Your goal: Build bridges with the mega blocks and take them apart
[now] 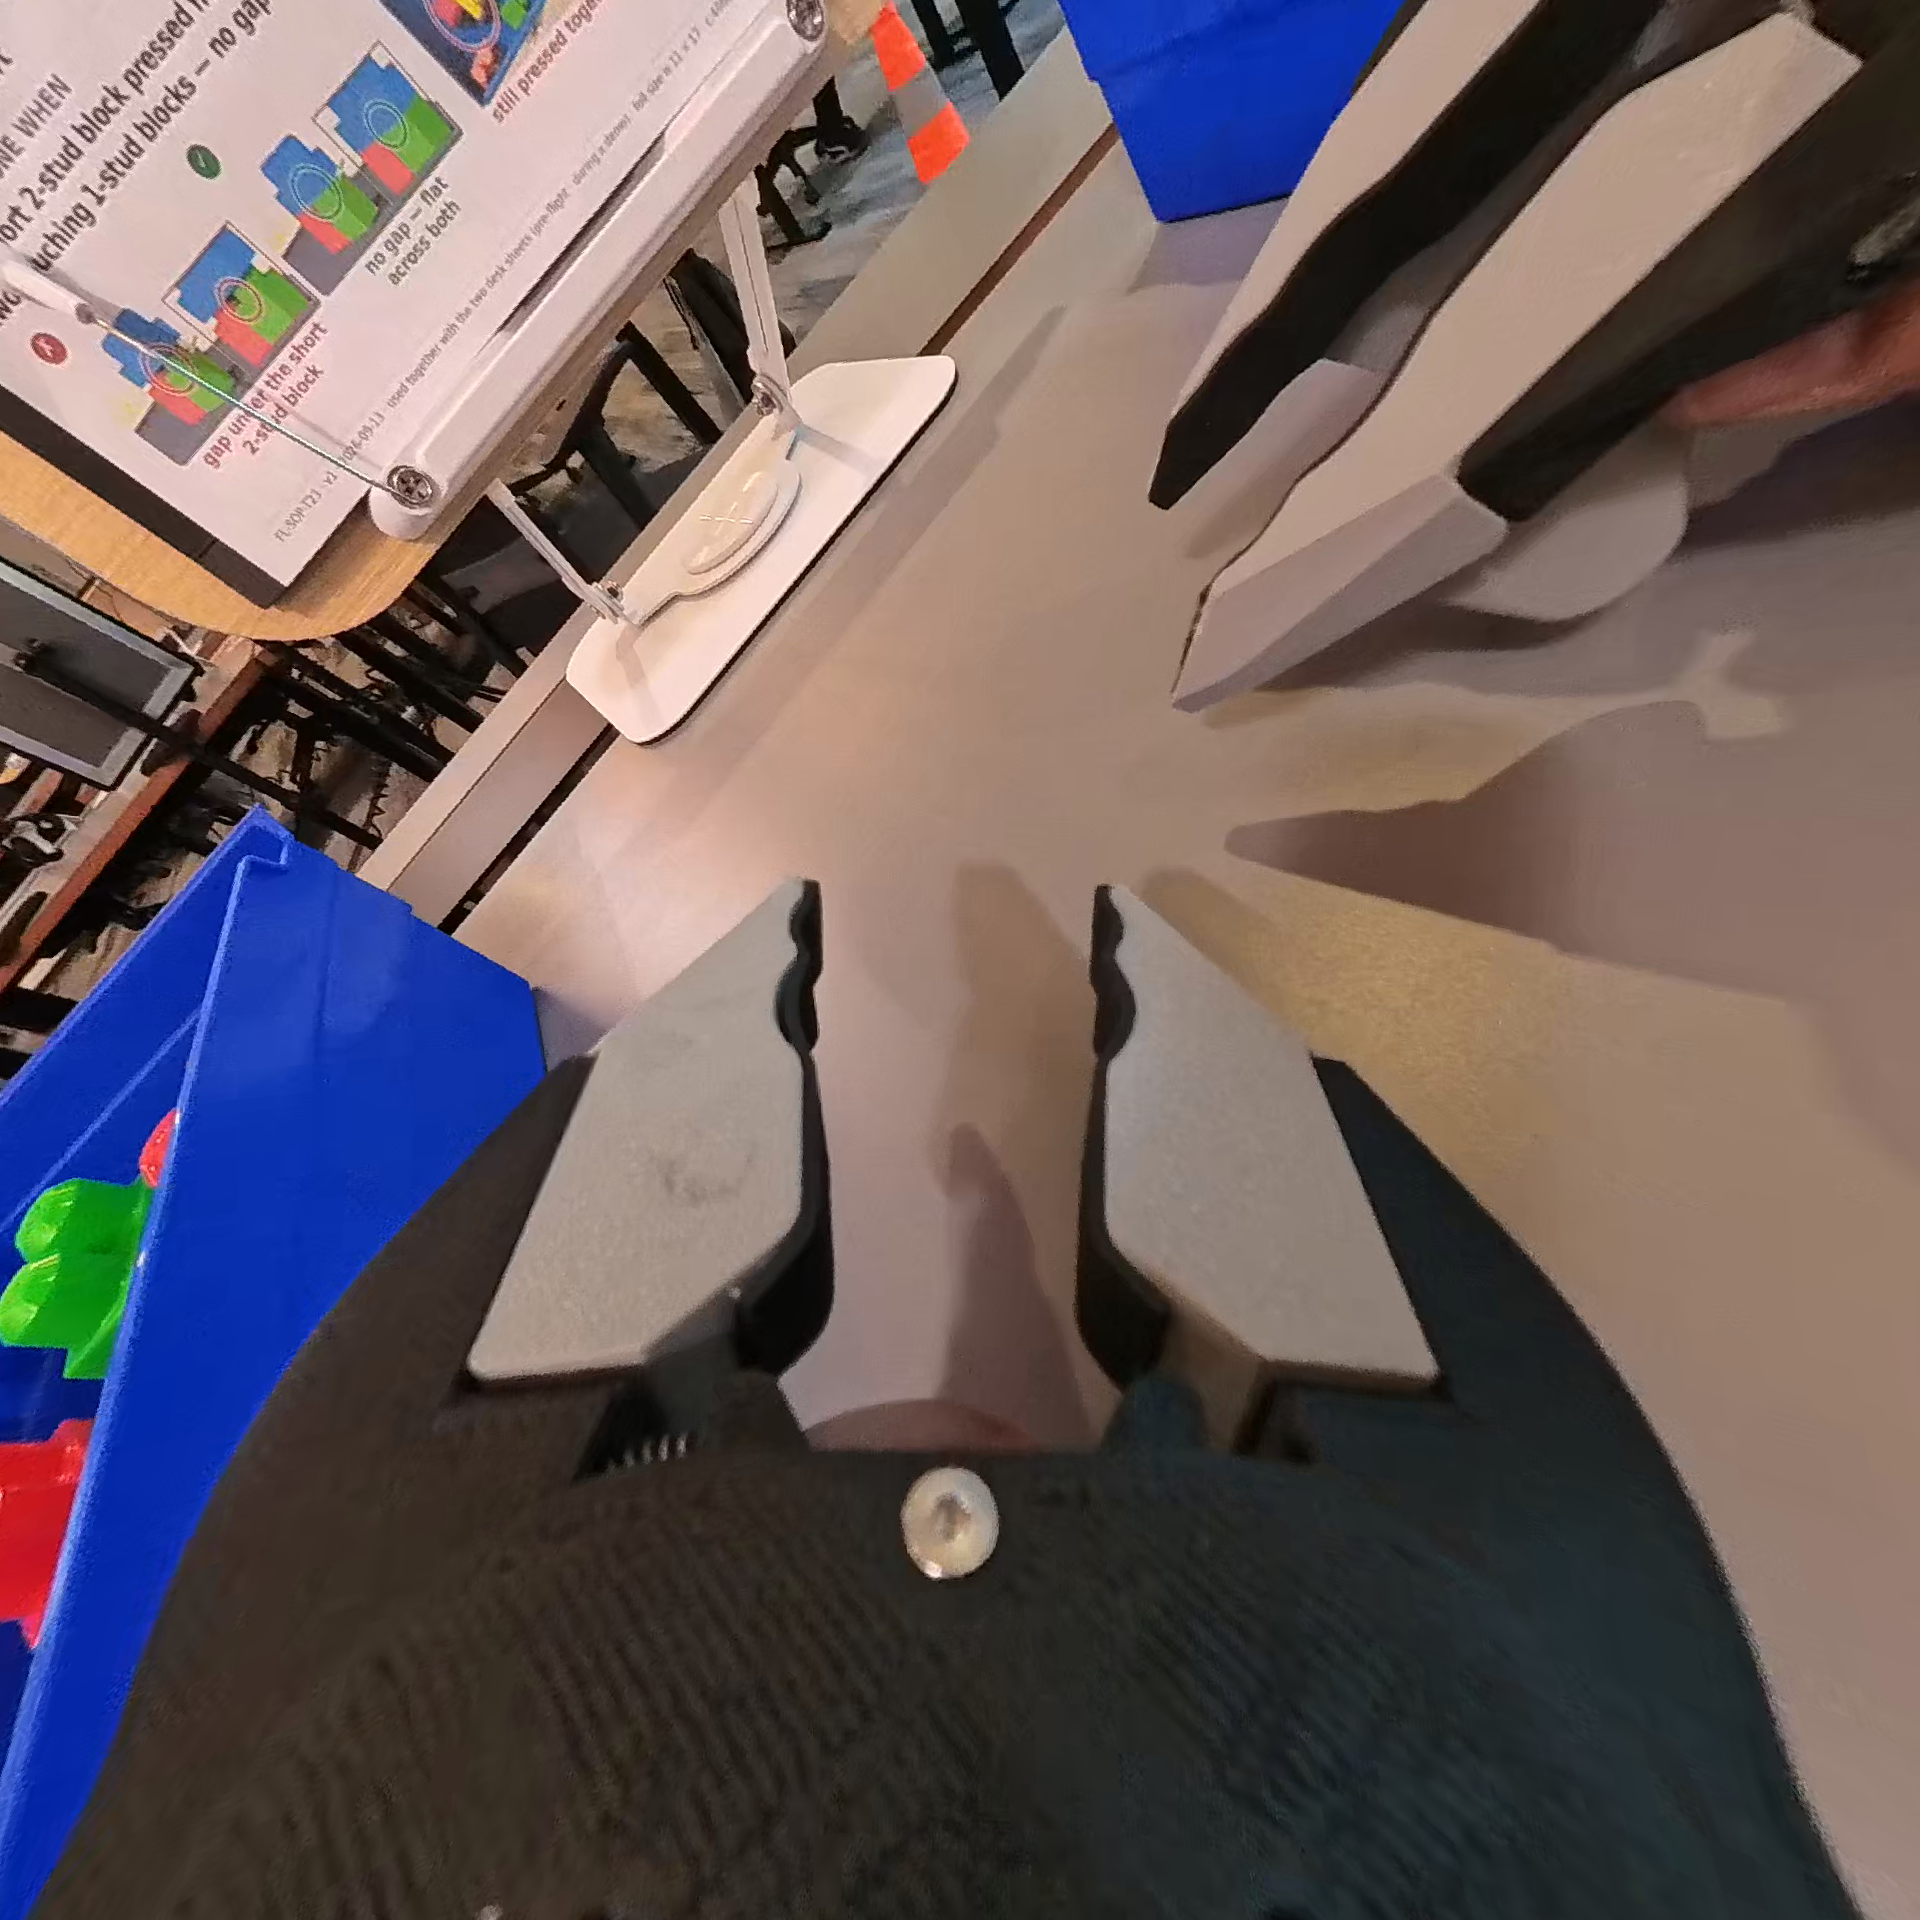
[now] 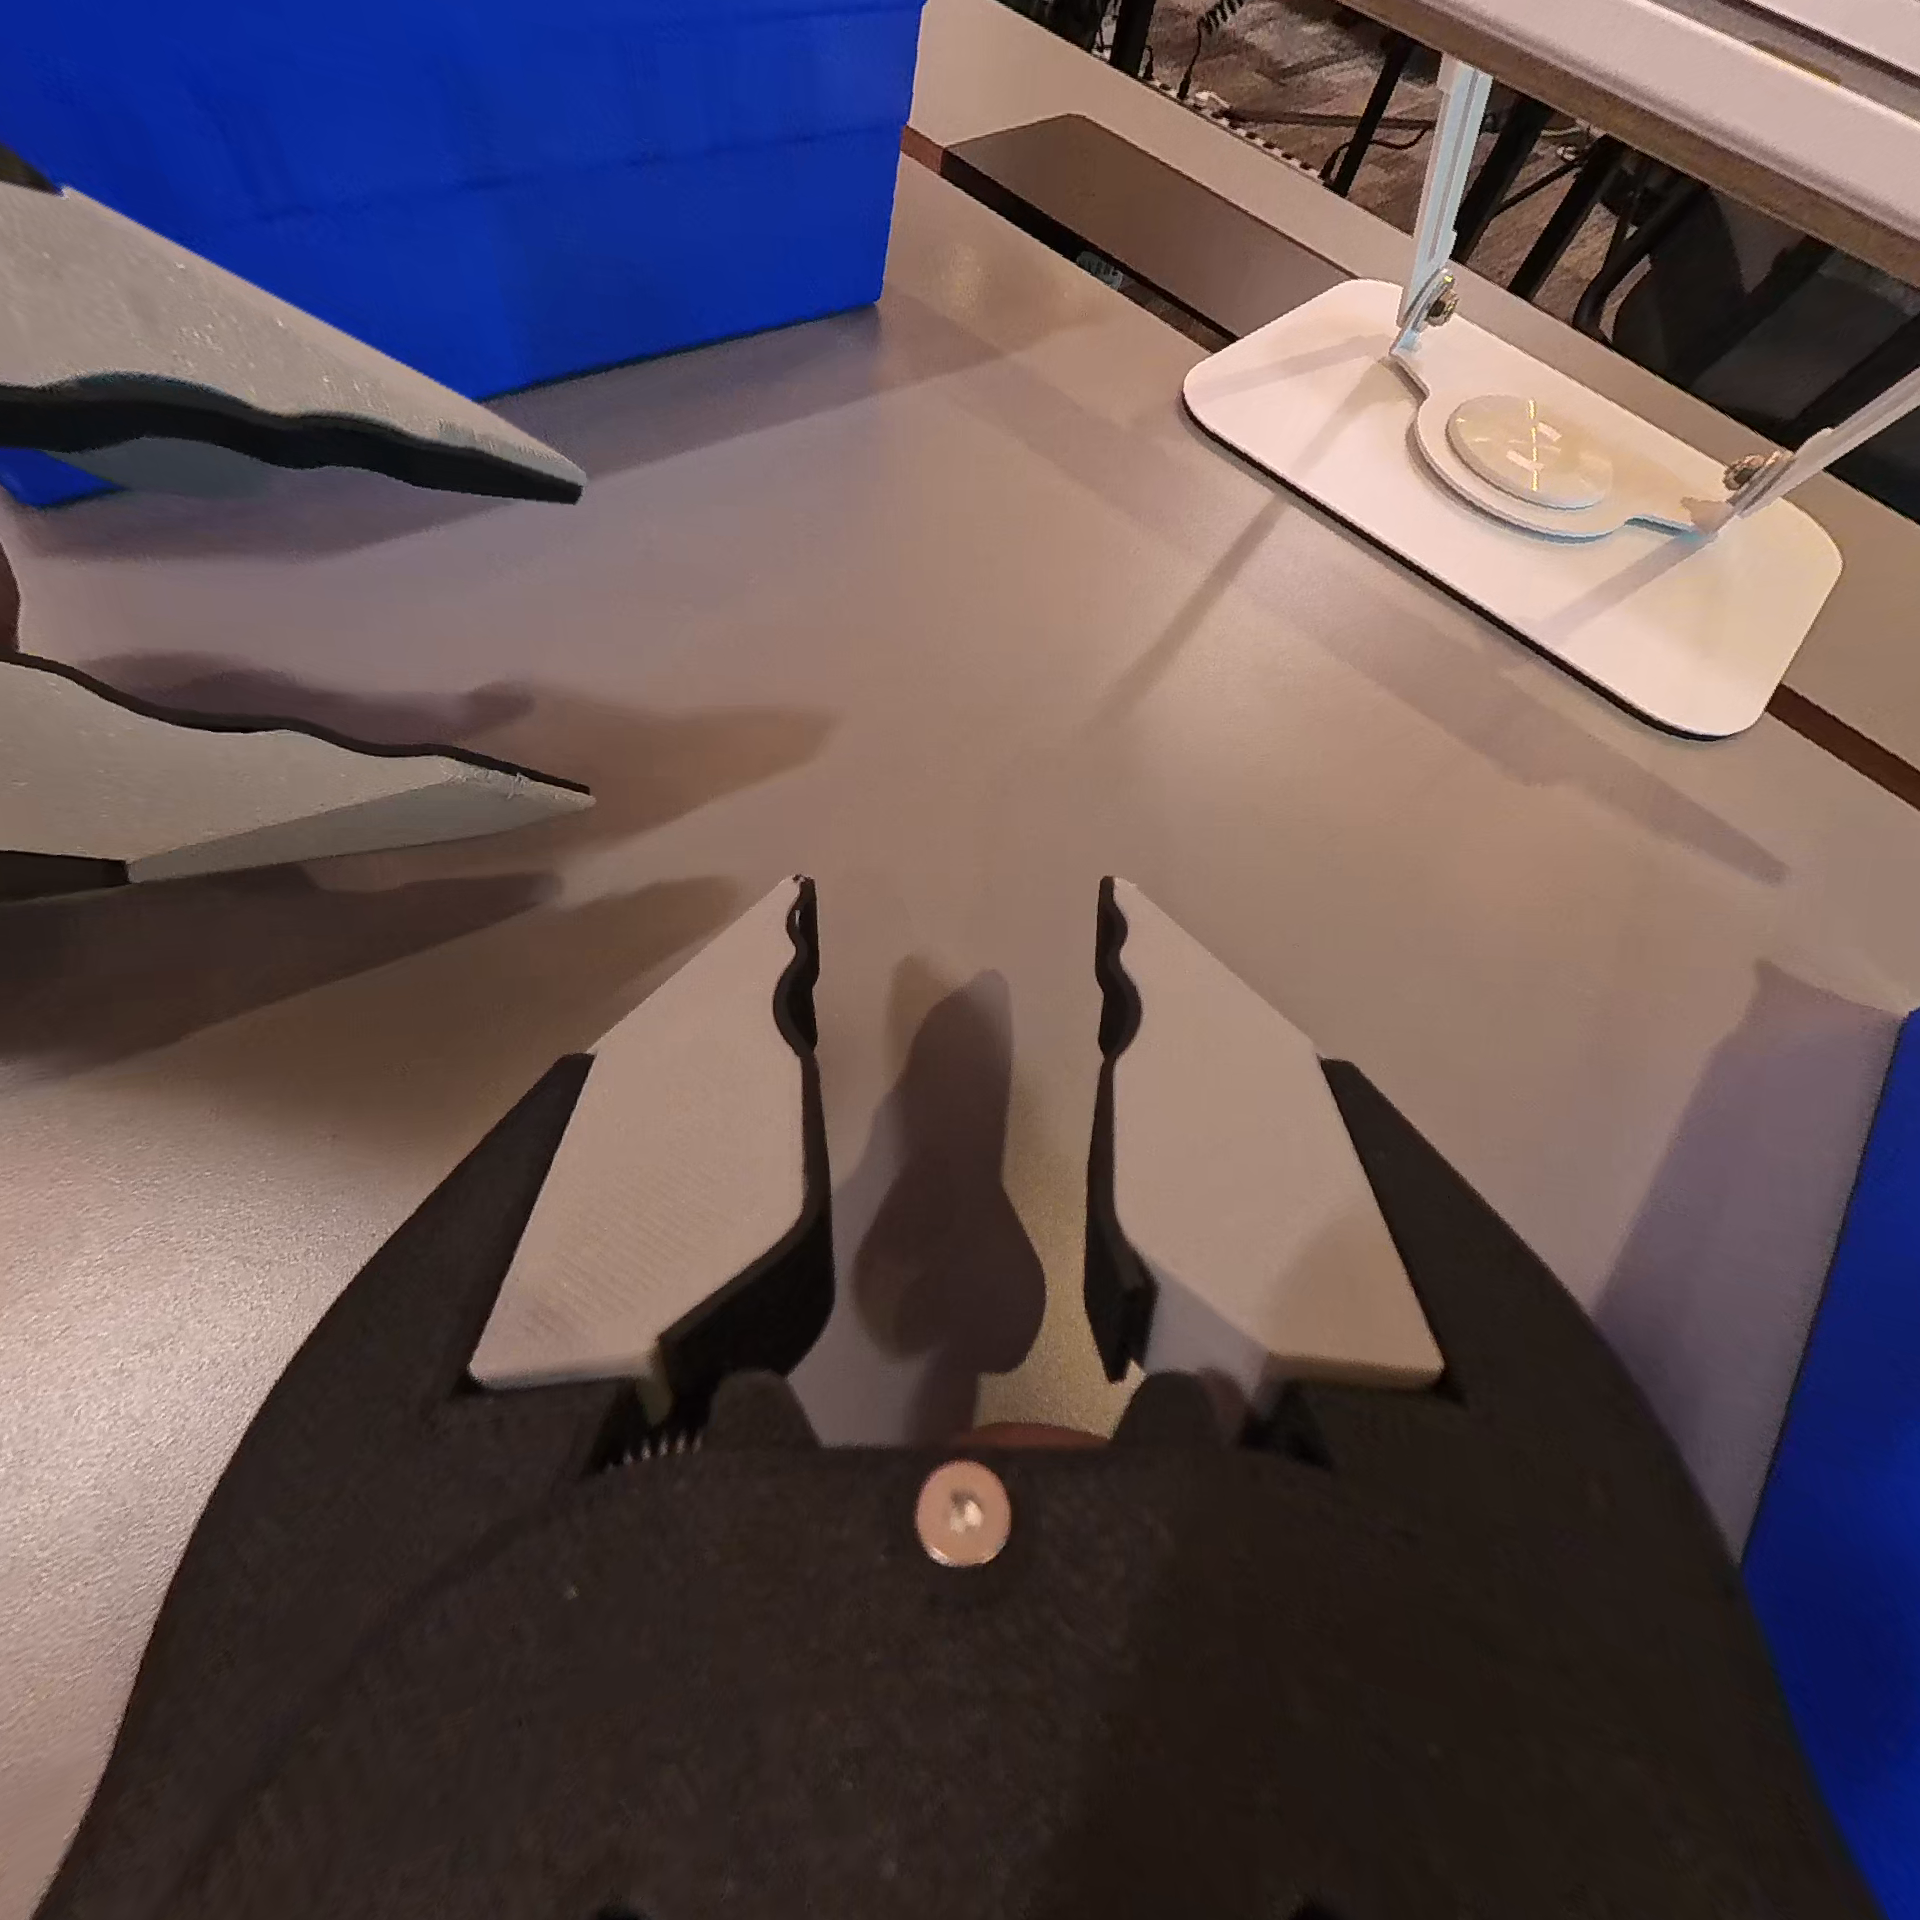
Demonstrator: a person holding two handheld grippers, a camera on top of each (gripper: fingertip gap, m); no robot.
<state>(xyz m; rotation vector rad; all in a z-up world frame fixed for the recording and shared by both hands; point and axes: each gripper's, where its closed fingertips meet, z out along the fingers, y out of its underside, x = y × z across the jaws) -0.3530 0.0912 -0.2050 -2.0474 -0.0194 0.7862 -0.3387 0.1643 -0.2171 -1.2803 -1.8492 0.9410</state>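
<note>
Blocks (image 1: 73, 1278) jumbled, axis unclear

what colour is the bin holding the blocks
Blue; the bin holding green and red blocks shows best in the left wrist view.

Both views are evenly lit from overhead, warm in tone; the grey table (image 2: 1195, 748) shows a soft sheen and several overlapping shadows under the left gripper (image 1: 954, 904) and right gripper (image 2: 956, 899); wide-angle bending curves the edges; the near black bodies are soft, and the background is slightly blurred.
</note>
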